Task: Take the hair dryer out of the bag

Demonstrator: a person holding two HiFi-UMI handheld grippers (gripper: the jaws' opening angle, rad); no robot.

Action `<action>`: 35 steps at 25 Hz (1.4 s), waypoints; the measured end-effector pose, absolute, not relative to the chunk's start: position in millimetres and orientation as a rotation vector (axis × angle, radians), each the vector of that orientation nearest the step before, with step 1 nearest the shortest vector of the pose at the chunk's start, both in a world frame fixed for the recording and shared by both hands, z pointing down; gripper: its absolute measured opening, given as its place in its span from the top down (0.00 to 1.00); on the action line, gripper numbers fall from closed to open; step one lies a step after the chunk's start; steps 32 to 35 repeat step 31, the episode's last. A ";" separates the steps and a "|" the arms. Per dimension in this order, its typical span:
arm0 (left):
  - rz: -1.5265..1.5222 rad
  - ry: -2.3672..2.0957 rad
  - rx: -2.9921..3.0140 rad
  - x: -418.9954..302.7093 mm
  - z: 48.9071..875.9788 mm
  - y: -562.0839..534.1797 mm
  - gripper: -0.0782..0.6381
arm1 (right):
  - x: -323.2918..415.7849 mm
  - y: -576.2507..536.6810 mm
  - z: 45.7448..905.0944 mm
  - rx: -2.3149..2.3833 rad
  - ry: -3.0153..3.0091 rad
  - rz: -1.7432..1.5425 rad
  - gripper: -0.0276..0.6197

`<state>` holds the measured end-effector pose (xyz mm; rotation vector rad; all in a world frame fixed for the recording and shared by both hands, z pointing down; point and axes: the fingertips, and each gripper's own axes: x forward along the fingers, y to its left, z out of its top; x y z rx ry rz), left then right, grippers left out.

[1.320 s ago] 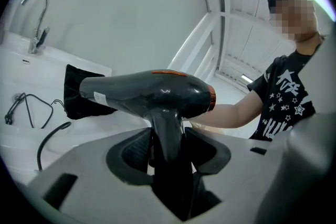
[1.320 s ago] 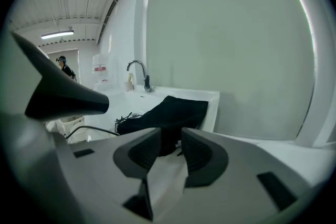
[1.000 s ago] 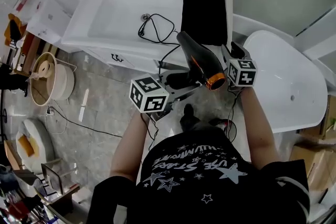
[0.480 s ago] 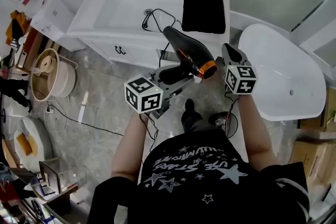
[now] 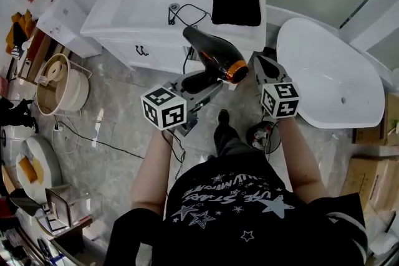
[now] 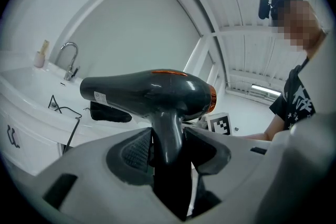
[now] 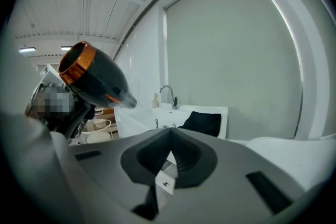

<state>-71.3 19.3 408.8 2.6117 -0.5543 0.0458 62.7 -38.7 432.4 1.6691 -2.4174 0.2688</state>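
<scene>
— Where's the hair dryer (image 5: 212, 56)?
— Out of the black bag (image 5: 235, 2), in the air before the sink (image 5: 109, 19). The left gripper (image 5: 201, 83) clamps its handle. The cord (image 5: 186, 13) lies in the basin.
— The right gripper (image 5: 262, 63)?
— Its jaws have just closed together, empty.

Black star-printed T-shirt (image 5: 240, 212); grey left gripper (image 5: 204, 80) and right gripper (image 5: 258, 59) carry black-and-white marker cubes (image 5: 164, 107)
</scene>
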 end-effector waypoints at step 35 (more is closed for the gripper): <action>0.007 -0.563 2.597 -81.1 417.2 80.0 0.61 | 55.6 66.7 460.9 1.611 -2.373 0.325 0.95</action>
